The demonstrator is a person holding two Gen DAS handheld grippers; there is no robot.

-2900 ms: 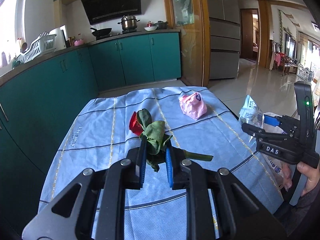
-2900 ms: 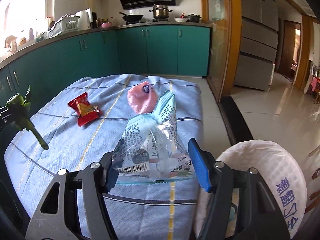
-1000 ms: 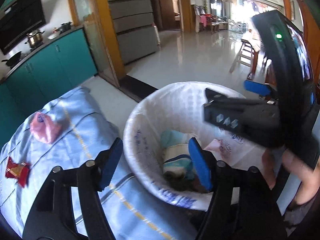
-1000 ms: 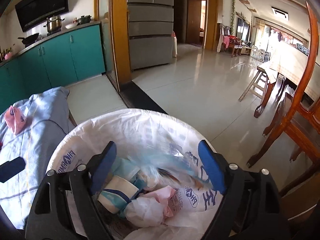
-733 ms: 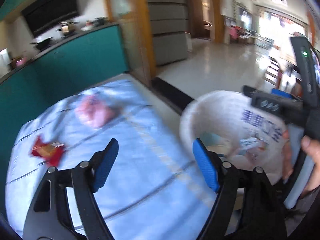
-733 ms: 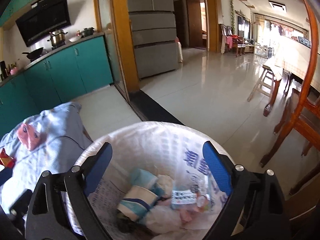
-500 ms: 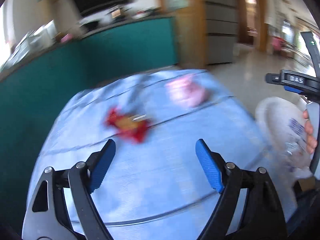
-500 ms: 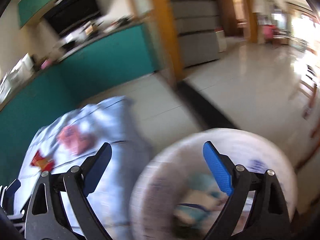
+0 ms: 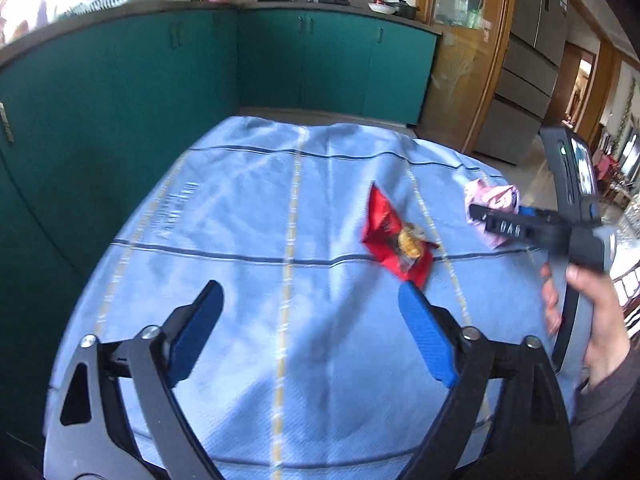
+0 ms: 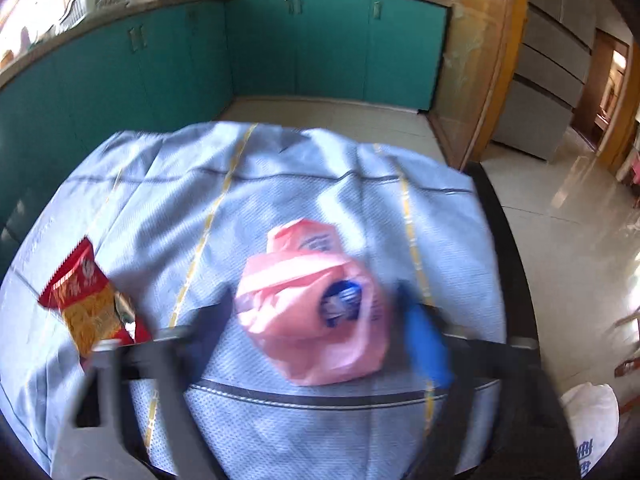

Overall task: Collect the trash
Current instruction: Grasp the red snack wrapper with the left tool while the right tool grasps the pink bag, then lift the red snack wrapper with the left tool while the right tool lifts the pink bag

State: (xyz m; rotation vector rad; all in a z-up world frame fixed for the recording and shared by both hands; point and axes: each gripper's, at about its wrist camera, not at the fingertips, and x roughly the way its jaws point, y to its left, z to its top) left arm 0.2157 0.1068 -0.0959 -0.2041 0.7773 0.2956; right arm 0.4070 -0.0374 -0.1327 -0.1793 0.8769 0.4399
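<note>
We found both grippers over the table, which was covered with a light blue tablecloth (image 9: 240, 208). The left gripper (image 9: 310, 320) hung above bare cloth with its blue-padded fingers (image 9: 426, 336) spread wide; its jaws had just been opening, and nothing lay between them. A red snack wrapper (image 9: 394, 242) lay flat on the cloth just beyond its right finger, apart from it. The right gripper (image 10: 320, 312), held in a hand (image 9: 596, 320), sat around a crumpled pink plastic bag (image 10: 312, 308) resting on the cloth. Its jaws had just been closing, with the bag between them. That view was smeared by motion, so we could not tell whether the pads pressed on the bag or only flanked it; the right pad (image 10: 426, 344) seemed to stand just beside the bag's edge. At the table's right edge, a white-lined trash bin (image 10: 592, 420) showed partly. Teal cabinets (image 9: 320, 60) ran behind the table.
</note>
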